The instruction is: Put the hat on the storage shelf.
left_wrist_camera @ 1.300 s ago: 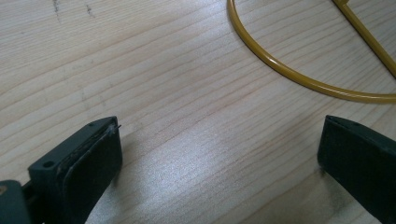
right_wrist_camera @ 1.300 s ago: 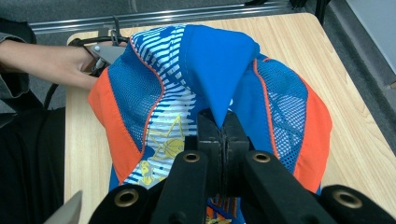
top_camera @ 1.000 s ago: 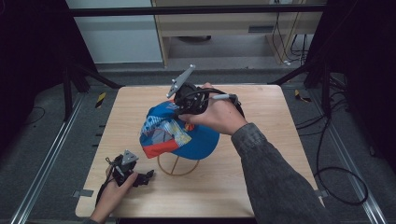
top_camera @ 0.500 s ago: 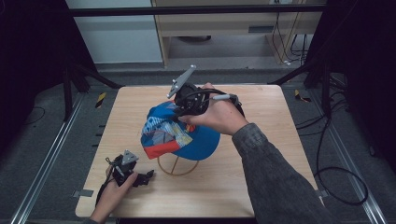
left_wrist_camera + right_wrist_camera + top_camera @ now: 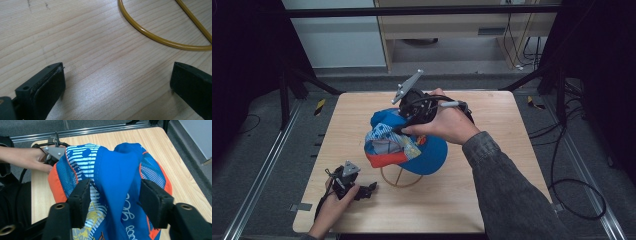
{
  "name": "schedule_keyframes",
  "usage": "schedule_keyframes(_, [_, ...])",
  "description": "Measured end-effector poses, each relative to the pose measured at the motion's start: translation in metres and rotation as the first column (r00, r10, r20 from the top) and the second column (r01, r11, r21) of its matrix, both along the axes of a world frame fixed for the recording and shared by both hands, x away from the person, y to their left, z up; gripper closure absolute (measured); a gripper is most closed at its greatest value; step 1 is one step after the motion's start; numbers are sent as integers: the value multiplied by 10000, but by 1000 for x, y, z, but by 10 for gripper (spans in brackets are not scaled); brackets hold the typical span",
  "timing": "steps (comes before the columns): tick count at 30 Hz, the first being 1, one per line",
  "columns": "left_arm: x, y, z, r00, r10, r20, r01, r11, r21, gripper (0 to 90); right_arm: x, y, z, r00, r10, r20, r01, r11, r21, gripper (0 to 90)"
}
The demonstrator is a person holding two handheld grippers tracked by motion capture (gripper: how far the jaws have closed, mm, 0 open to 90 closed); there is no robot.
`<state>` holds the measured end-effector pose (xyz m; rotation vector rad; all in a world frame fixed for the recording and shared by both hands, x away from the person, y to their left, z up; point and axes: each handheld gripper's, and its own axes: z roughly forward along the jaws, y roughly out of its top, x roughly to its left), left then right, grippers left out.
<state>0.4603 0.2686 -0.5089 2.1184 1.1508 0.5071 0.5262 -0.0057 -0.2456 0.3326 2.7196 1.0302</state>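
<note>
A blue cap (image 5: 412, 142) with striped and orange panels sits on a yellow wire stand (image 5: 399, 181) at the table's middle. My right gripper (image 5: 406, 125) hovers over the cap's far side, pointing down at the crown. In the right gripper view its jaws (image 5: 116, 200) have just been opening. A raised fold of the cap's blue fabric (image 5: 117, 170) lies between the pads, which stand off it. My left gripper (image 5: 369, 189) rests on the wood near the front left. In its own view it is open (image 5: 117, 85) with bare table between the pads, and the stand's yellow wire (image 5: 160, 40) curves ahead.
The wooden table (image 5: 492, 190) has bare room to the right and front of the cap. Metal rails and cables run along the floor on both sides. A shelf unit stands beyond the far edge.
The right gripper's jaws have spread apart and let go of the cap's crown fold. Both hands have stayed where they were, and the cap has barely shifted.
</note>
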Motion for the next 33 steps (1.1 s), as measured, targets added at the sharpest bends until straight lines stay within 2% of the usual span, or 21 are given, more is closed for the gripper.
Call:
schedule_keyframes(17, [0, 0, 0, 10000, 1, 0, -1, 10000, -3, 0, 0, -3, -2, 9990, -457, 3, 457, 9989, 46, 184])
schedule_keyframes(25, [0, 0, 0, 10000, 2, 1, -2, 10000, -4, 0, 0, -9, -2, 9980, -635, 4, 635, 9979, 120, 136])
schedule_keyframes(33, [0, 0, 0, 10000, 2, -1, -2, 10000, -1, 0, -1, -14, -2, 9976, -695, 3, 694, 9974, 174, 126])
